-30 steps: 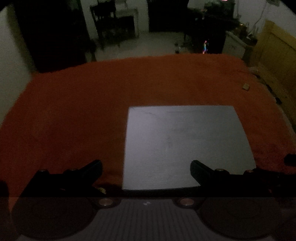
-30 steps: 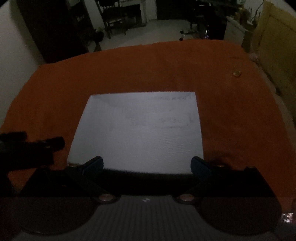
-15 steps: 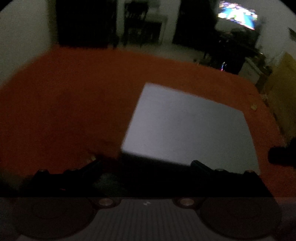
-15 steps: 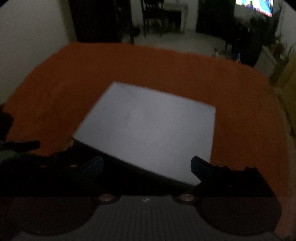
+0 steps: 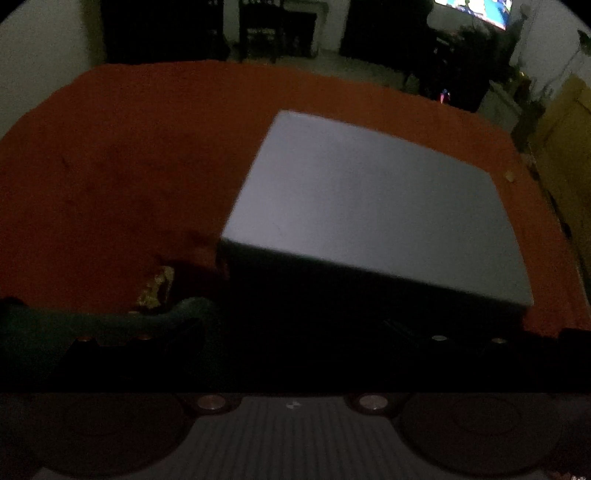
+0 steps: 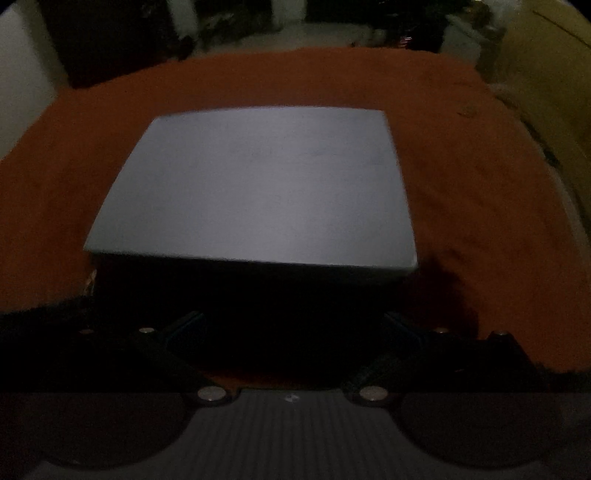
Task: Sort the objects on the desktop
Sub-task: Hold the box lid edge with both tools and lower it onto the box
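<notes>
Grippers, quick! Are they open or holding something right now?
Left gripper: open, gripping nothing.
Right gripper: open, gripping nothing; the grey box is just ahead.

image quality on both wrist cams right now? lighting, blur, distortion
Left wrist: very dim and grainy; grey box edges smeared by motion blur; its near side and the left gripper lost in black; bright TV top right. Right wrist: equally dark; box softly blurred, deep shadow swallowing the right gripper; fisheye bends the orange cloth edges.
</notes>
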Motion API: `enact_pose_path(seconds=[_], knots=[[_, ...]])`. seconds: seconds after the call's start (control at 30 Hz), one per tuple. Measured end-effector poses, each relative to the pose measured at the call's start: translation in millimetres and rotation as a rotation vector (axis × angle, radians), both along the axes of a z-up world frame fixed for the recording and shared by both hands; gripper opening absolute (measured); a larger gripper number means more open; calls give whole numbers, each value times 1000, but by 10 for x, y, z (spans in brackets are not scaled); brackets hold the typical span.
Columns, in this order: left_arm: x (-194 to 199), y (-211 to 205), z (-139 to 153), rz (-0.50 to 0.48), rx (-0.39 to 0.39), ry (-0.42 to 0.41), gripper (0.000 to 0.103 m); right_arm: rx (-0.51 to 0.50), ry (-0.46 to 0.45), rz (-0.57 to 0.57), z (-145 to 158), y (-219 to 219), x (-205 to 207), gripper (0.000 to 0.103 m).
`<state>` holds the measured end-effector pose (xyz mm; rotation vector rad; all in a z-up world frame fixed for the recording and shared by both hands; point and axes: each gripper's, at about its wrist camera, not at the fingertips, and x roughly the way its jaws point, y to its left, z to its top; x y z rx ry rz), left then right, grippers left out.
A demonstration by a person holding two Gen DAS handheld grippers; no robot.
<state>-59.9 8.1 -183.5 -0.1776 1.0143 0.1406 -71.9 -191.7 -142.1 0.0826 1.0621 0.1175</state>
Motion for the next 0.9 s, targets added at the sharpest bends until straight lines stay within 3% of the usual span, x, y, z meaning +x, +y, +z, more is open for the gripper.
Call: enact_pose_path(seconds=[0.3,0.53,0.9], knots=[[-124,-133,40,-22,6,-44,102,100,-107,21,83,-171,-173,103],[-175,-215,-29,-58,35,1,102,136,-69,-34,95,-268,-195,103],[-245,-129,8,-60,25,10,102,31,-60,-21,40,-165,-241,103]])
